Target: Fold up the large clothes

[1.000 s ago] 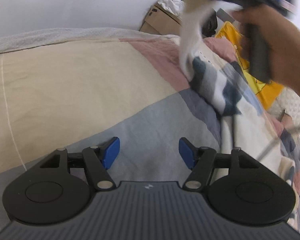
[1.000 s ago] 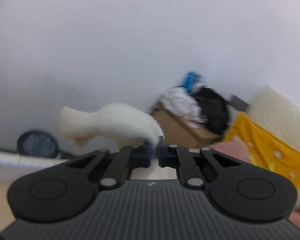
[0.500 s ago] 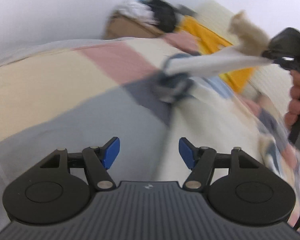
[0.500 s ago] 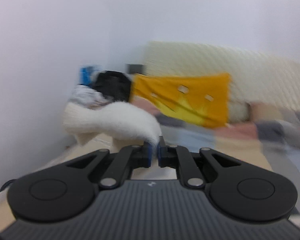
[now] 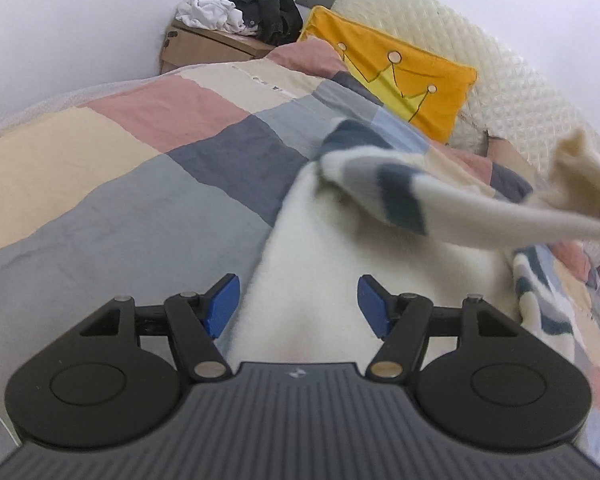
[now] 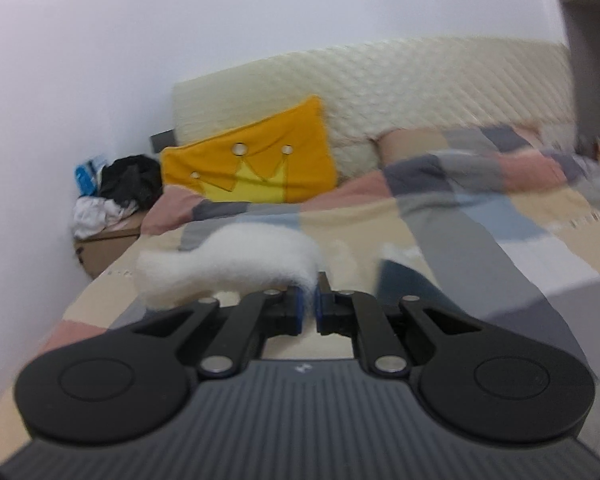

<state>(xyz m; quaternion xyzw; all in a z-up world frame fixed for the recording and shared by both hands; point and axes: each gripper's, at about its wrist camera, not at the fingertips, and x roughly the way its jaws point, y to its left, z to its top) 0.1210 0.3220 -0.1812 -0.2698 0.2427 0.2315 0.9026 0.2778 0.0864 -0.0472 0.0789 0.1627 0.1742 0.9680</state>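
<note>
A bed fills both views, covered by a patchwork quilt (image 5: 148,184) in blocks of cream, pink, grey and blue. On it lies a fluffy white sweater (image 5: 332,264) with dark blue and grey stripes, its body spread toward the left gripper.

The right gripper (image 6: 308,304) is clamped on a tuft of the sweater's white cuff (image 6: 228,264), with 1 striped sleeve (image 5: 404,196) stretched in the air across the sweater's body. In the left wrist view that sleeve runs toward the right edge, blurred.

The left gripper (image 5: 298,304) hovers over the sweater's white body with its 2 blue pads (image 5: 224,304) spread apart and nothing between them.

A yellow cushion (image 5: 404,76) with a crown drawing leans against a quilted cream headboard (image 5: 500,92). A cardboard box (image 5: 204,46) piled with black and white clothes stands beside the bed by the wall.

The step in hand looks like folding the sleeve inward across the body. Next, the sleeve probably needs laying flat on the sweater before release, while the left gripper could pin or smooth the body so it does not bunch.
</note>
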